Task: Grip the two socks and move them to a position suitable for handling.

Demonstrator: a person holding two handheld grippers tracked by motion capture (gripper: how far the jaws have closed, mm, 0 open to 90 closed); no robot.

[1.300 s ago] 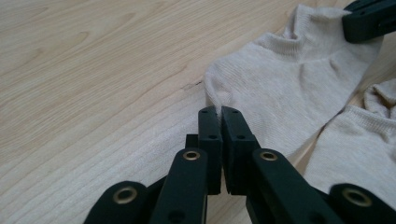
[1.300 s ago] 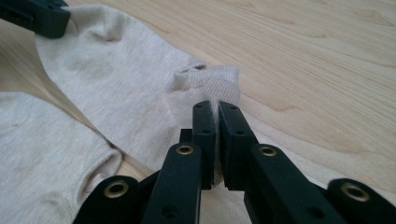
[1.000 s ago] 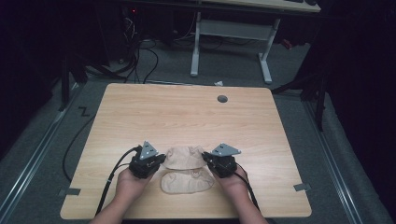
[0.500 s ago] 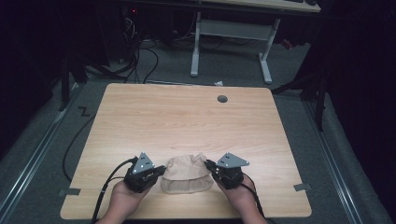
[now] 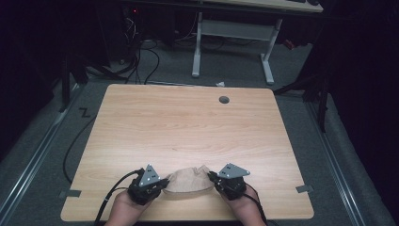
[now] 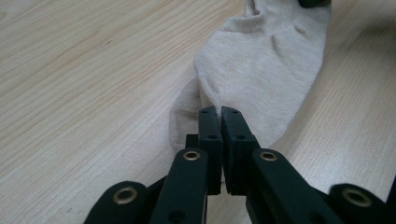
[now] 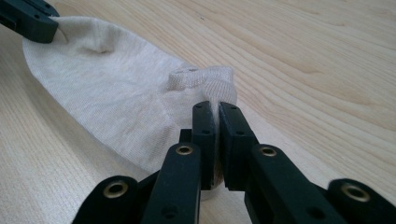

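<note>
A beige ankle sock (image 5: pixel 188 180) is stretched between both grippers near the table's front edge. My left gripper (image 5: pixel 162 184) is shut on the sock's toe end (image 6: pixel 243 65), its jaws pinching a fold of fabric. At the cuff end (image 7: pixel 196 77) my right gripper (image 5: pixel 212 178) is shut on the ribbed edge. In the right gripper view the sock (image 7: pixel 116 88) spreads away toward the other gripper's jaw tip (image 7: pixel 30 21) at the top left. Each gripper is held by a hand at the bottom of the high view.
The wooden table (image 5: pixel 188 127) has a round cable hole (image 5: pixel 224 100) near its far edge. Behind it on the grey floor stand a white desk frame (image 5: pixel 233 33) and loose cables (image 5: pixel 141 52). Tape marks (image 5: pixel 69 193) lie beside the table.
Both grippers have drawn back toward the table's front edge with the sock, and it now looks smaller and more gathered between them than a second ago.
</note>
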